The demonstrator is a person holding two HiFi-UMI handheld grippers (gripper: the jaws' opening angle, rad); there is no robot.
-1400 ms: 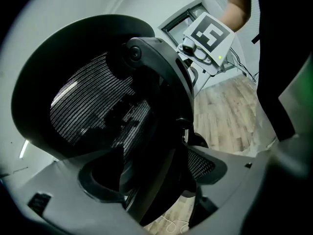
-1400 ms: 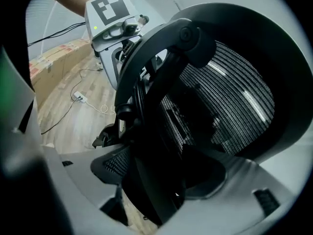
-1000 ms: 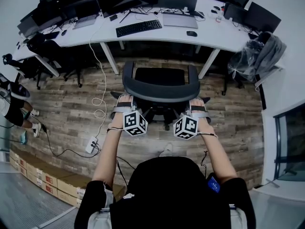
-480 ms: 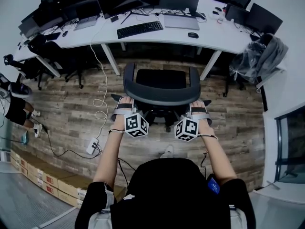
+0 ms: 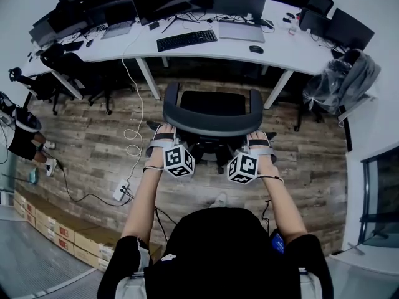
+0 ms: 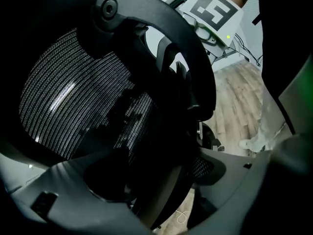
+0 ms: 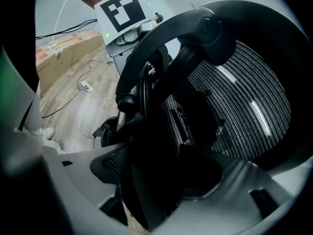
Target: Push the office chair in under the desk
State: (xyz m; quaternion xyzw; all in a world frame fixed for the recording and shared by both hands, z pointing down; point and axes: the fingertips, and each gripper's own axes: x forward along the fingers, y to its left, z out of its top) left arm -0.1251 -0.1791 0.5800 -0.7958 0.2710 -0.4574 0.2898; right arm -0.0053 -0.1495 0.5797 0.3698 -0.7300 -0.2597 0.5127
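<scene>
A black mesh-backed office chair point(image 5: 212, 122) stands on the wood floor just in front of the white desk point(image 5: 124, 43), with its seat facing the desk. My left gripper point(image 5: 163, 133) is at the left end of the backrest's top rim and my right gripper point(image 5: 259, 136) at the right end. In the left gripper view the dark backrest frame point(image 6: 146, 146) fills the space between the grey jaws of the gripper point(image 6: 161, 190). The right gripper view shows the same: the frame point(image 7: 146, 146) sits between the jaws of the gripper point(image 7: 151, 190), beside the mesh point(image 7: 234, 111).
On the desk are a keyboard point(image 5: 187, 40), a mouse point(image 5: 256, 49), a laptop and monitors. A white cable runs to a power strip point(image 5: 120, 189) on the floor. Other chairs point(image 5: 68, 67) stand at the left, a bagged bundle point(image 5: 340, 80) at the right, and cardboard boxes point(image 5: 56, 229) at lower left.
The chair and both grippers have edged a little toward the desk. The grip points on the backrest are unchanged.
</scene>
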